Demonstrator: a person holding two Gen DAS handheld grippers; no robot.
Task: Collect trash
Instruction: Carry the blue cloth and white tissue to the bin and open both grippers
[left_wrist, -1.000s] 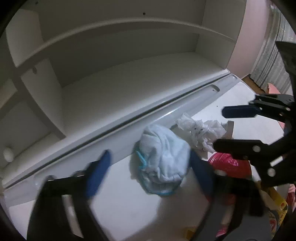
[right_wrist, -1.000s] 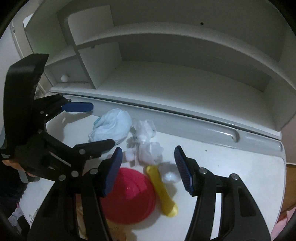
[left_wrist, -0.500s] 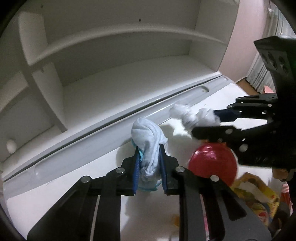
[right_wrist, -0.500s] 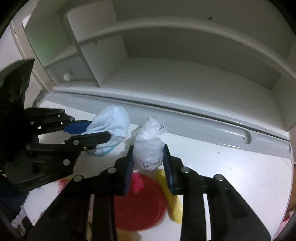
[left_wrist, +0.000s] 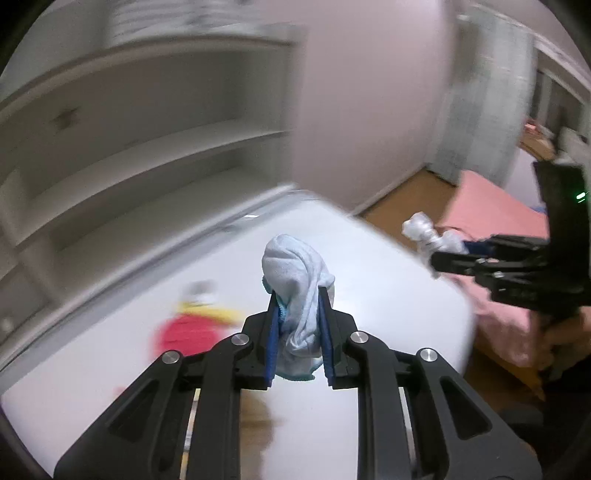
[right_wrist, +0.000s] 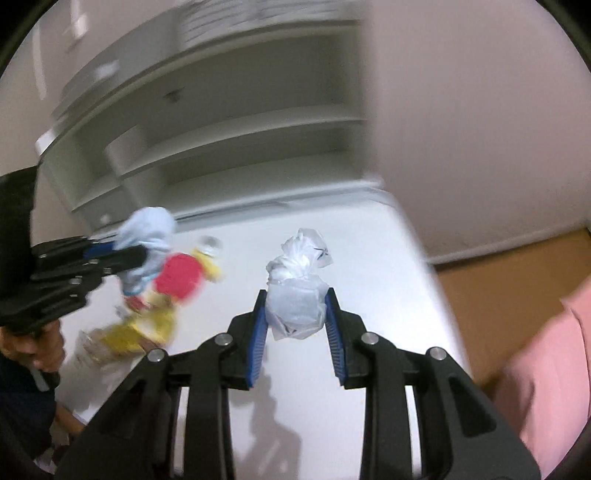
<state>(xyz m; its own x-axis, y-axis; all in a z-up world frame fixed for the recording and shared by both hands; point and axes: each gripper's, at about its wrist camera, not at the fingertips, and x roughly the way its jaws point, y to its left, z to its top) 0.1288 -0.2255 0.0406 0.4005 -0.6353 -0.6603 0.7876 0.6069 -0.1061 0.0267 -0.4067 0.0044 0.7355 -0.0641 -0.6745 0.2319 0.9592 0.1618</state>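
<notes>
Left tongs (left_wrist: 297, 334): black arms, blue ribbed pads, clamped on a crumpled pale-blue cloth wad with a teal edge (left_wrist: 295, 280), lower centre of the left wrist view. Wad stands above the pads and hangs a little below them, clear of the white desk (left_wrist: 388, 295).

Right tongs (right_wrist: 295, 325): same build, pads pressed to both sides of a scrunched white translucent plastic bag with a twisted top (right_wrist: 295, 295), lower centre of the right wrist view, also clear of the desk.

Handling, judged: both pieces look light, soft and compressible, with no risk of breakage. The cloth should grip well on ribbed pads. The plastic film is likely slicker and may squeeze out if the hold is shallow, so the best hold is across the bulky middle, below the twisted neck, as now.

Remaining on desk, blurred: a flat red round item (right_wrist: 179, 275) touching a yellow elongated plastic item (right_wrist: 212, 267), left of centre; more yellow clutter (right_wrist: 140, 328) near the lower left. Identity of these cannot be told.

Surroundings: white shelf unit (left_wrist: 147, 147) behind the desk; pink bedding (right_wrist: 554, 369) at lower right; a hand (right_wrist: 35, 345) at the left edge.

No trash container in either view.
</notes>
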